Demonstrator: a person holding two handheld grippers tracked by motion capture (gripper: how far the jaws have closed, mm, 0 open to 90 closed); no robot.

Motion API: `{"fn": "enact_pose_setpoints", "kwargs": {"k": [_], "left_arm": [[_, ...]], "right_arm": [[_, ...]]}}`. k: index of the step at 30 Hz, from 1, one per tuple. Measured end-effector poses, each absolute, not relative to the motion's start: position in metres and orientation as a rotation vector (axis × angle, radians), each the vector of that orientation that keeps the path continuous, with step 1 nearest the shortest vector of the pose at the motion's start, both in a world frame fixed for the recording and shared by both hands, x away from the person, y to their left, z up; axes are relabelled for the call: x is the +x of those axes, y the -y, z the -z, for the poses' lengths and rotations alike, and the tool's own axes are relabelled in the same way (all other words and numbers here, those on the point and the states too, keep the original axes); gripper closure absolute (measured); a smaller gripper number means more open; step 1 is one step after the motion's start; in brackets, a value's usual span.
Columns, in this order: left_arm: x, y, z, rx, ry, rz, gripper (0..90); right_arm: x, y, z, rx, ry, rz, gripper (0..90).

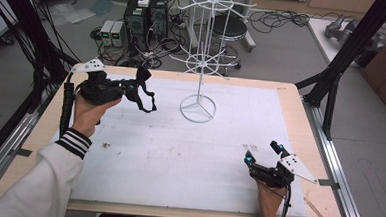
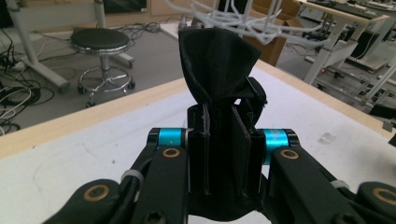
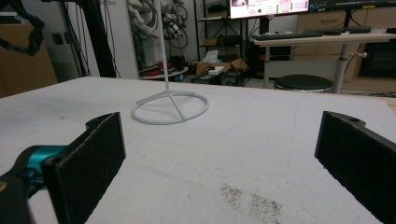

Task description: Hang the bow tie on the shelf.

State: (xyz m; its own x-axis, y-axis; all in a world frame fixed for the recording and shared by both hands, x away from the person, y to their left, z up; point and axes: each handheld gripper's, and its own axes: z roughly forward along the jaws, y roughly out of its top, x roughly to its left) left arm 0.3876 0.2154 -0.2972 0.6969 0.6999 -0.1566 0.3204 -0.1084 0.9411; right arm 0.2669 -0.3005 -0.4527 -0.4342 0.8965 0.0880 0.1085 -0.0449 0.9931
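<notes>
Black strap (image 1: 144, 93) pinched in the left gripper (image 1: 132, 88) and lifted clear of the table, at about ten o'clock on the white mat (image 1: 178, 153), just left of the white wire display rack (image 1: 202, 64); in the left gripper view, dark soft fabric (image 2: 217, 65) bunched into a fan above jaws closed tight upon it, matte and faintly ribbed, with a small plastic buckle (image 2: 254, 93) at its right edge; in the high view, loops hanging slack below the grip; judged roughly halfway: pick-up done, hanging on a rack arm not yet done, with the rack's thin prongs (image 2: 233, 21) just beyond the fabric; rack of slim white-coated wire, a straight stem rising from a ring base (image 3: 170, 108) with three spokes, spoked tiers higher up; right gripper (image 1: 263, 160) down at about four o'clock, low on the mat, jaws spread wide and empty, pads (image 3: 91, 163) flat, black and grainy; mat itself pale, fibrous, foam-like, with a dark speckled smudge (image 3: 252, 198) near the right gripper; light wooden table edge (image 1: 301, 114) around it.
</notes>
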Motion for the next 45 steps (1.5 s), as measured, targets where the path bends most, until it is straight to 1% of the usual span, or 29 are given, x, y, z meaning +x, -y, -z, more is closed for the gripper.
{"fn": "enact_pose_setpoints", "kwargs": {"k": [5,15,24,32,39,45], "left_arm": [[0.385,-0.203,0.287,1.674,-0.79,-0.378,77.5],[0.378,-0.176,0.272,1.669,-0.729,-0.391,77.5],[0.382,-0.156,0.258,1.65,-0.693,-0.38,77.5],[0.381,-0.133,0.253,1.64,-0.666,-0.37,77.5],[0.38,-0.119,0.252,1.62,-0.651,-0.332,77.5],[0.379,-0.107,0.248,1.617,-0.635,-0.33,77.5]], "right_arm": [[0.267,0.301,0.453,1.082,-1.58,-1.546,0.7],[0.267,0.301,0.453,1.077,-1.58,-1.547,0.7],[0.267,0.301,0.453,1.081,-1.577,-1.552,0.7],[0.267,0.301,0.453,1.082,-1.576,-1.555,0.7],[0.267,0.301,0.453,1.083,-1.578,-1.559,0.7],[0.267,0.302,0.453,1.077,-1.577,-1.556,0.7]]}}
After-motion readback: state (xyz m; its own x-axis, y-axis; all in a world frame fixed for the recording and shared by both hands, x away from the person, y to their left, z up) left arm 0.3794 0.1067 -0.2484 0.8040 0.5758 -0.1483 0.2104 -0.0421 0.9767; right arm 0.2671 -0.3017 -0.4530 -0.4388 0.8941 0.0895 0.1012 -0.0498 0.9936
